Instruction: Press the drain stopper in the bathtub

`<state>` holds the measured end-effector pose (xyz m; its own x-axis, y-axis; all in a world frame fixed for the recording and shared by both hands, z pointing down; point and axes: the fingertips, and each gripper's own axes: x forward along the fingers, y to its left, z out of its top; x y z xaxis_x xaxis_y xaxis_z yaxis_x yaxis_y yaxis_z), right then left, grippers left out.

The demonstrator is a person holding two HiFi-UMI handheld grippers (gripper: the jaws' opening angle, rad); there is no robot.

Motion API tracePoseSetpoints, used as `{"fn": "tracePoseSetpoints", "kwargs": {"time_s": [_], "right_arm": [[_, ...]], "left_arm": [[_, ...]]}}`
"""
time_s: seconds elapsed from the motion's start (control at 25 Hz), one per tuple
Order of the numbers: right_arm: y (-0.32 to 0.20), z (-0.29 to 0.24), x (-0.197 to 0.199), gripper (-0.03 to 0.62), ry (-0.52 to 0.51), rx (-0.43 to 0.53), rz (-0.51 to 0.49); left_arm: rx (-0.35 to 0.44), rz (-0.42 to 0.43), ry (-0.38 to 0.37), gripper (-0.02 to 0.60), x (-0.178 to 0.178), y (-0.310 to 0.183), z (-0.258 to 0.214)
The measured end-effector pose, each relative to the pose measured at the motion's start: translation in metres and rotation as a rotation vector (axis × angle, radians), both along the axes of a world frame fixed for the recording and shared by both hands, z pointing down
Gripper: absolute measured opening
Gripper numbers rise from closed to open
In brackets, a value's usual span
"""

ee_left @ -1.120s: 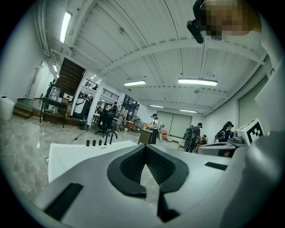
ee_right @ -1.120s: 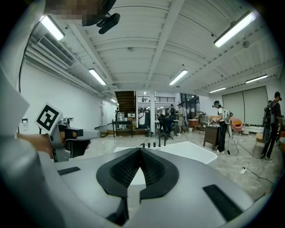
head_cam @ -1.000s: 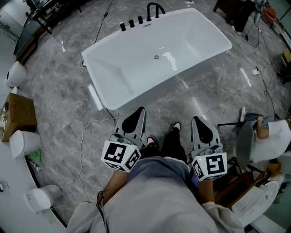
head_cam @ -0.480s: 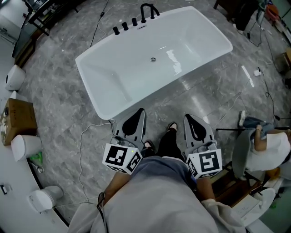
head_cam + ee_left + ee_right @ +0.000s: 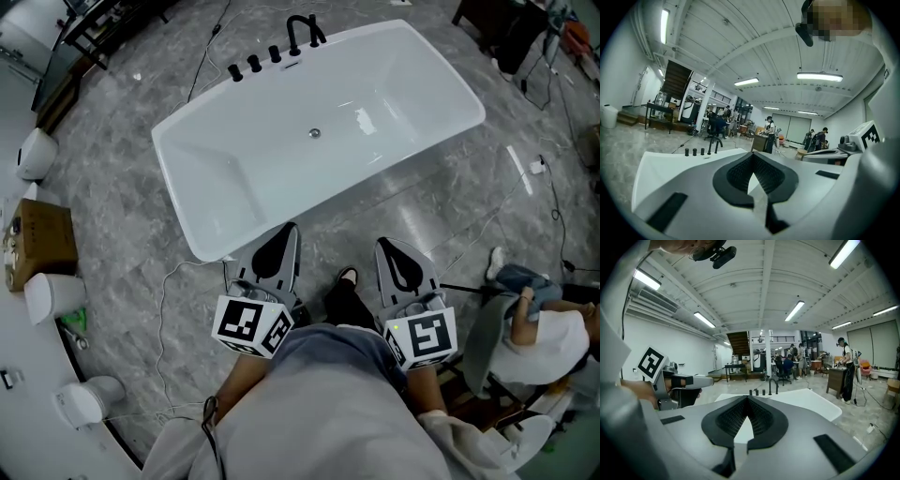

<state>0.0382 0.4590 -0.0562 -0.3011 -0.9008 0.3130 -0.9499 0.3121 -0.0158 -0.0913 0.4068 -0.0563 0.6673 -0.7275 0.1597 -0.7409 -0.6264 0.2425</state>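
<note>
Head view: the white bathtub stands on the gray floor, with the drain stopper at the middle of its bottom and black taps on the far rim. The 2 grippers sit on its near side, left gripper and right gripper, jaws pressed together and holding nothing.
</note>
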Motion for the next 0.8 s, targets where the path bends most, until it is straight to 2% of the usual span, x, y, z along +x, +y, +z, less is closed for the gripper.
{"fn": "tracePoseSetpoints", "kwargs": {"time_s": [0.24, 0.4, 0.8], "right_arm": [[-0.014, -0.007, 0.037, 0.012, -0.002, 0.023, -0.026], [-0.017, -0.003, 0.044, 0.012, -0.007, 0.009, -0.054], [-0.054, 0.012, 0.048, 0.012, -0.012, -0.024, -0.091]], "left_arm": [[0.029, -0.028, -0.005, 0.006, 0.039, -0.014, -0.011], [0.037, -0.023, -0.016, 0.006, 0.056, -0.016, -0.015], [0.007, -0.051, -0.008, 0.006, 0.062, -0.052, 0.001]]}}
